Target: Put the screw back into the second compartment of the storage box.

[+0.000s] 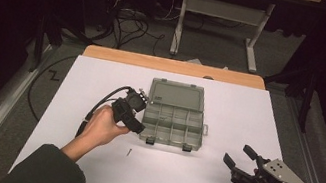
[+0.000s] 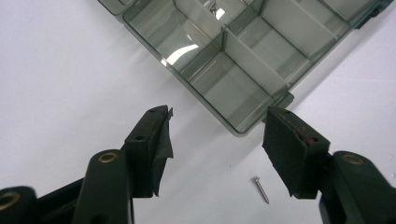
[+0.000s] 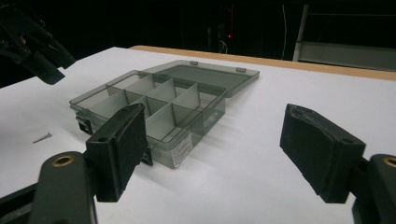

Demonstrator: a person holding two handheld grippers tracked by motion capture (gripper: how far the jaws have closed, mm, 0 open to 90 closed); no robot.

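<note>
A smoky clear organizer box [image 1: 172,126] lies open in the middle of the white table, its lid [image 1: 175,95] folded flat behind it. A small screw [image 1: 129,152] lies on the table in front of the box's left front corner. My left gripper [image 1: 132,116] hovers at the box's left side, open, with the box corner [image 2: 233,93] and the screw [image 2: 260,189] below its empty jaws [image 2: 217,116]. My right gripper [image 1: 236,153] is held open near the front right, apart from the box [image 3: 154,107] and holding nothing [image 3: 212,114].
The white sheet [image 1: 230,103] covers a wooden table whose far edge [image 1: 175,66] shows. One compartment holds a small metal piece [image 1: 164,118]. Cables and a metal stand [image 1: 220,15] are on the dark floor beyond.
</note>
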